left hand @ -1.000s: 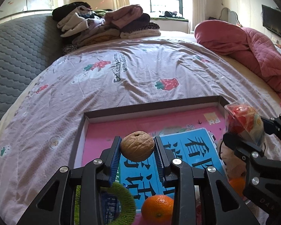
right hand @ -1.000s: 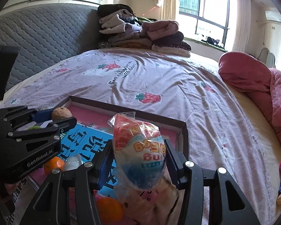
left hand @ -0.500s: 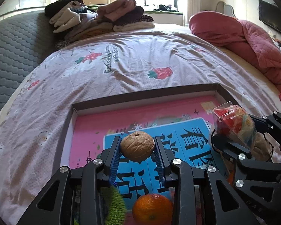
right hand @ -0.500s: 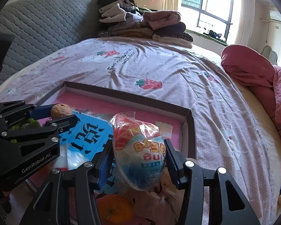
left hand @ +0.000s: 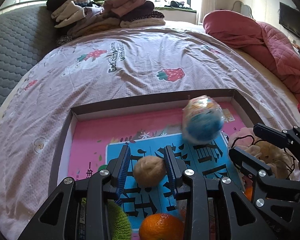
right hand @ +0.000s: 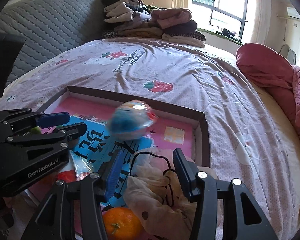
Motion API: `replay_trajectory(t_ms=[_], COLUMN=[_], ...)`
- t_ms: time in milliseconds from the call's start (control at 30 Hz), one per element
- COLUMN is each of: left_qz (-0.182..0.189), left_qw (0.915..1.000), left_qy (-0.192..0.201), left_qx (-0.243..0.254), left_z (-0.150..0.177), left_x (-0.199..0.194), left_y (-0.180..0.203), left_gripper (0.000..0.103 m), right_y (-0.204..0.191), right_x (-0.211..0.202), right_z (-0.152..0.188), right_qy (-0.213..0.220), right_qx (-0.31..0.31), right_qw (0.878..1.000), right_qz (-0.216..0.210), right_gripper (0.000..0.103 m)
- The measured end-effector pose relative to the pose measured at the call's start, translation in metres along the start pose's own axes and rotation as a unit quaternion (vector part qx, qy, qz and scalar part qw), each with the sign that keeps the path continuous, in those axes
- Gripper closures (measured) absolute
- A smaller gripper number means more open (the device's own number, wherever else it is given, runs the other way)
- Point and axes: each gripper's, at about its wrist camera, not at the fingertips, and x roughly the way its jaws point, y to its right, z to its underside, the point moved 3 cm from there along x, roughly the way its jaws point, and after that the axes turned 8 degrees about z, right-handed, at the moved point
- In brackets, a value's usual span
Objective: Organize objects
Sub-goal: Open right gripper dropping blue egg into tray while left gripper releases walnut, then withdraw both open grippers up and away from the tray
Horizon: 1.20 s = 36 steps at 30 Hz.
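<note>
Two things dropping into the box, more left to sort.

From my left wrist view, my left gripper [left hand: 147,165] stands wide, and the walnut [left hand: 149,171] sits blurred between the pads, apparently loose above the box [left hand: 142,100]; the wrapped toy egg [left hand: 203,120] blurs toward the far right corner. From my right wrist view, my right gripper [right hand: 147,170] is wide and holds nothing, with the egg beyond it inside the box. An orange [right hand: 122,223], a cloth pouch [right hand: 160,194] and a green fuzzy thing [left hand: 118,220] lie at the near end, so I judge the sorting partway done.
</note>
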Motion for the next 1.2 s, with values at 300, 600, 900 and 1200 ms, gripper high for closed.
replay_trajectory(t_ms=[300,600,900,1200], left_qz=[-0.001,-0.002,-0.018,-0.021], left_qw=[1.0,1.0,0.9996,0.9985], left_qy=[-0.007,0.0,0.018,0.049], left_qx=[-0.005,-0.008,-0.008,-0.008], left_z=[-0.001,-0.003,-0.006,-0.008], left_x=[0.0,-0.008,-0.025,-0.064], left_y=[-0.001,-0.001,-0.002,0.0], left_gripper=[0.063,0.047,0.044,0.042], right_y=[0.009,0.017,0.023,0.021], right_x=[-0.01,-0.02,-0.036,-0.071], right_z=[-0.005,-0.011,-0.016,-0.023], right_qy=[0.008,0.021,0.039,0.063], right_qx=[0.02,0.038,0.055,0.071], right_qw=[1.0,0.999,0.998,0.995], right_qz=[-0.005,-0.005,-0.009,-0.026], right_gripper=[0.051,0.051,0.051,0.051])
